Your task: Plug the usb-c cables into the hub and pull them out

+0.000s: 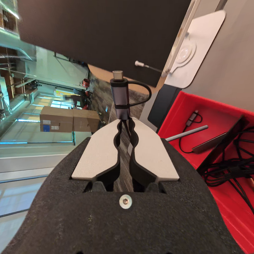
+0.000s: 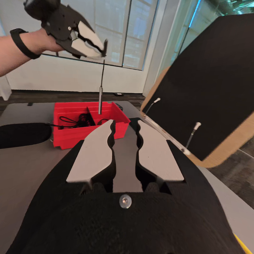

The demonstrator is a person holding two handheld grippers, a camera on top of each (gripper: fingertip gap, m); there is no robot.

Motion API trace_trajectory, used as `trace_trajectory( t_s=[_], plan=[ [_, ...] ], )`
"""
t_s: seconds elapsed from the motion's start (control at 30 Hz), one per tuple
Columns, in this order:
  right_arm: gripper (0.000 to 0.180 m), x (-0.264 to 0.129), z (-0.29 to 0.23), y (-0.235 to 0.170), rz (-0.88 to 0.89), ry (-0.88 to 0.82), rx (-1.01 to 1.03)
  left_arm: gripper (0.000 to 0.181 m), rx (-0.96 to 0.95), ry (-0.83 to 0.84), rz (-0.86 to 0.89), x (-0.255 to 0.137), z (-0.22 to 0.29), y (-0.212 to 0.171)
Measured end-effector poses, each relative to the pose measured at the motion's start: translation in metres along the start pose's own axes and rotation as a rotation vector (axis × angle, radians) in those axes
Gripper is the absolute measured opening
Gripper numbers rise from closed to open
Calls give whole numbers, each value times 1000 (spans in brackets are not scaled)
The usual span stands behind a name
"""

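Blurred room behind left claw [image 1: 125, 119], cable [image 1: 120, 96] nipped.

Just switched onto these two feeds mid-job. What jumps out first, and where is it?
In the left wrist view, the left tool is shut on a grey plug that stands up between its tips. In the right wrist view that tool is raised over the red bin, and a grey hub dangles from it on a thin cord. The right tool is open and empty above the grey table, with tangled black cables in the bin.
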State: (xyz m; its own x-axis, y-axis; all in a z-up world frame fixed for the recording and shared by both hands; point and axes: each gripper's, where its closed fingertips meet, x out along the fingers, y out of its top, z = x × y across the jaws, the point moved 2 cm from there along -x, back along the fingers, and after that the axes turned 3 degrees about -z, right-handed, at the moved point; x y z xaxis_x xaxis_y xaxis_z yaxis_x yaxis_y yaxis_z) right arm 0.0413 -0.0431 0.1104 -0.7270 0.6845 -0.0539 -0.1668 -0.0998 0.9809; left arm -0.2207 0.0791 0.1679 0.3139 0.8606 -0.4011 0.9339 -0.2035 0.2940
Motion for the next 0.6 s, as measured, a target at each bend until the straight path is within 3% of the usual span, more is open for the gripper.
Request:
trace_trajectory(
  t_s=[0.2, 0.33, 0.43, 0.5, 0.53, 0.6],
  plan=[
    [29, 12, -36, 25, 113, 58, 158, 4, 16, -104, 132, -27, 31, 86],
    [56, 31, -37, 13, 171, 134, 366, 4, 92, -135, 179, -18, 81, 125],
    [55, 34, -32, 8, 242, 191, 453, 4, 111, -199, 231, -13, 121, 149],
    [45, 36, -26, 1, 220, 170, 455, 4, 116, -236, 260, -8, 141, 163],
    [15, 36, -27, -5, 170, 183, 424, 4, 112, -252, 268, -5, 149, 168],
    [9, 33, -19, -10, 149, 165, 397, 5, 79, -285, 282, 0, 159, 174]
  ],
)
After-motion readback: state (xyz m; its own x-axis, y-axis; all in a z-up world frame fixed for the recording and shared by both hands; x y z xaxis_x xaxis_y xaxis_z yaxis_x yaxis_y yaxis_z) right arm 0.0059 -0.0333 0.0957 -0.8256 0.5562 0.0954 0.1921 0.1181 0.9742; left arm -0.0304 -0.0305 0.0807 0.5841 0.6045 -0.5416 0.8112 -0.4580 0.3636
